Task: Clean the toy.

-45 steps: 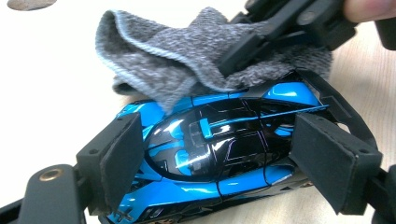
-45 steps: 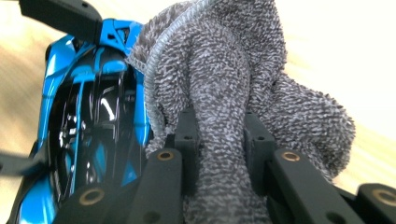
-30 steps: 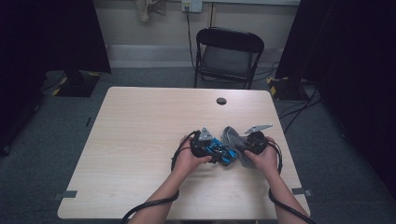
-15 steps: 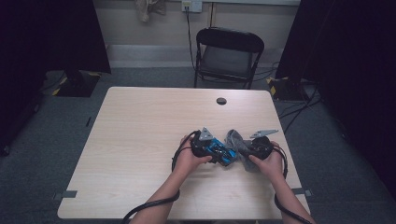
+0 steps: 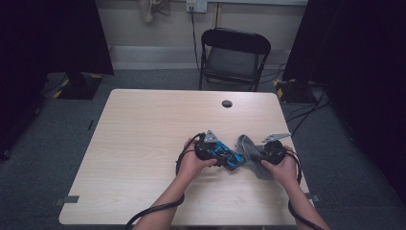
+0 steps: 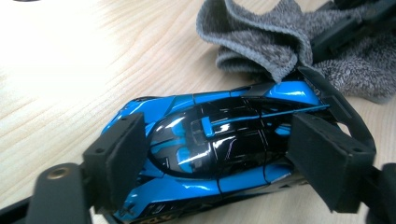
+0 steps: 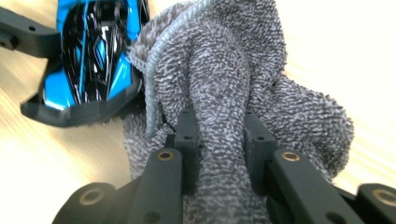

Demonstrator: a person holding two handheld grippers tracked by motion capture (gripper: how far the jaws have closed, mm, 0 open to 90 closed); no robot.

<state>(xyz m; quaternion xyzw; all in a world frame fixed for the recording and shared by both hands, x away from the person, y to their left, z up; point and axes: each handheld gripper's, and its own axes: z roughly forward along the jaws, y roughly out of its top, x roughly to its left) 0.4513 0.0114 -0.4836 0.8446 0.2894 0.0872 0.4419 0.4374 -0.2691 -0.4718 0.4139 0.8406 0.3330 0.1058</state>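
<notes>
Pinching a nubby grey cloth (image 7: 224, 93), the right gripper (image 7: 219, 144) meets a glossy blue-black toy car (image 6: 219, 149).

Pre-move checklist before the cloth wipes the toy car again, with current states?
1. Toy car between the left gripper fingers: ok, one at each end. The fingers have just been closing.
2. Firm clamp on the car: cannot tell; whether the pads press isn't clear.
3. Grey cloth pinched by the right gripper: ok, a fold sits tight between both fingers.
4. Cloth reaches the car: ok, its edge lies against the car's end in the right gripper view.
5. Car supported: ok, it looks to rest on the table.
6. Cloth clear of the left fingers: cannot tell; a fold hangs close above the far one.
</notes>
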